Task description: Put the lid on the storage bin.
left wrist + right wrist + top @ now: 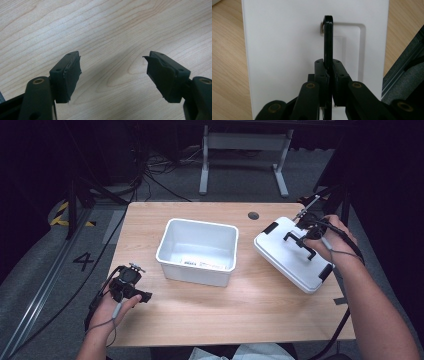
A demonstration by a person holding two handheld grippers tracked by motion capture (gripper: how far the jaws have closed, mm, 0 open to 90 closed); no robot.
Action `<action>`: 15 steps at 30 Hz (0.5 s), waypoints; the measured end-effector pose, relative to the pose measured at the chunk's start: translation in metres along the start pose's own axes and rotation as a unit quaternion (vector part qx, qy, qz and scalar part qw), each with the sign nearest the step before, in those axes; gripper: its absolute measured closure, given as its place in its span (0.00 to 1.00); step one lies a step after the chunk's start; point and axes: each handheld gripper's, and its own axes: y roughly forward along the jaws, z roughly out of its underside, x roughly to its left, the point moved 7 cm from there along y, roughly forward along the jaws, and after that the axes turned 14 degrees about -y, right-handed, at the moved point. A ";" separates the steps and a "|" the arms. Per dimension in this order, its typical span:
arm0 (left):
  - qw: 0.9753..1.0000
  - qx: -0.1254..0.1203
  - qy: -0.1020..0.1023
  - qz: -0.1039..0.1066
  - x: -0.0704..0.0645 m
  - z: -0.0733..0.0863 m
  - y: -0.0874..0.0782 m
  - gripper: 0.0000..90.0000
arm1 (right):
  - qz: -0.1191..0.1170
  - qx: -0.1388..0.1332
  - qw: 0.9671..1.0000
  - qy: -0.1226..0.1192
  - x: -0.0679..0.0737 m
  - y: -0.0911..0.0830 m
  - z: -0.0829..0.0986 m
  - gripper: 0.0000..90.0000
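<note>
The left gripper rests on the table, jaws wide apart and holding nothing. The right gripper squeezes the black handle of the white lid, right of the white bin.

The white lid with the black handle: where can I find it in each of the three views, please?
High view: the white lid lies at the right of the table, tilted, with the right gripper on its black handle.
Left gripper view: the lid is not in it, just wooden table between open jaws.
Right gripper view: the lid is behind the jaws, which clamp the handle.
Shared landmark: the light wooden tabletop.
</note>
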 end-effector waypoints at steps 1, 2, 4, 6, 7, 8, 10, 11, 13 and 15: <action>1.000 0.000 0.000 0.000 0.000 0.000 0.000 0.31 | 0.002 -0.003 1.000 -0.004 0.001 -0.005 -0.002 0.94; 1.000 0.000 0.000 0.000 0.000 0.000 0.000 0.31 | 0.004 -0.004 1.000 -0.005 0.002 -0.007 -0.003 0.94; 1.000 0.000 -0.001 0.001 0.001 0.000 0.000 0.31 | 0.011 -0.007 1.000 -0.011 0.003 -0.013 -0.006 0.94; 1.000 0.001 -0.005 0.002 0.000 0.001 0.000 0.31 | 0.017 -0.012 1.000 -0.017 0.005 -0.019 -0.010 0.94; 1.000 0.001 -0.004 0.003 0.000 0.001 0.000 0.31 | 0.017 -0.015 1.000 -0.020 0.006 -0.022 -0.012 0.94; 1.000 0.001 -0.004 0.003 0.000 0.001 0.000 0.31 | 0.017 -0.015 1.000 -0.020 0.006 -0.022 -0.012 0.94; 1.000 0.001 -0.004 0.001 0.000 0.002 0.000 0.31 | 0.018 -0.017 0.999 -0.028 0.009 -0.031 -0.019 0.94; 1.000 -0.001 -0.006 0.003 0.000 0.002 0.001 0.31 | 0.017 -0.018 0.999 -0.031 0.010 -0.033 -0.020 0.94; 1.000 0.002 -0.004 0.003 0.001 0.003 0.000 0.31 | 0.016 -0.020 0.999 -0.034 0.011 -0.035 -0.023 0.94; 1.000 0.002 -0.007 0.002 0.002 0.004 0.000 0.31 | 0.017 -0.020 0.999 -0.040 0.013 -0.042 -0.029 0.94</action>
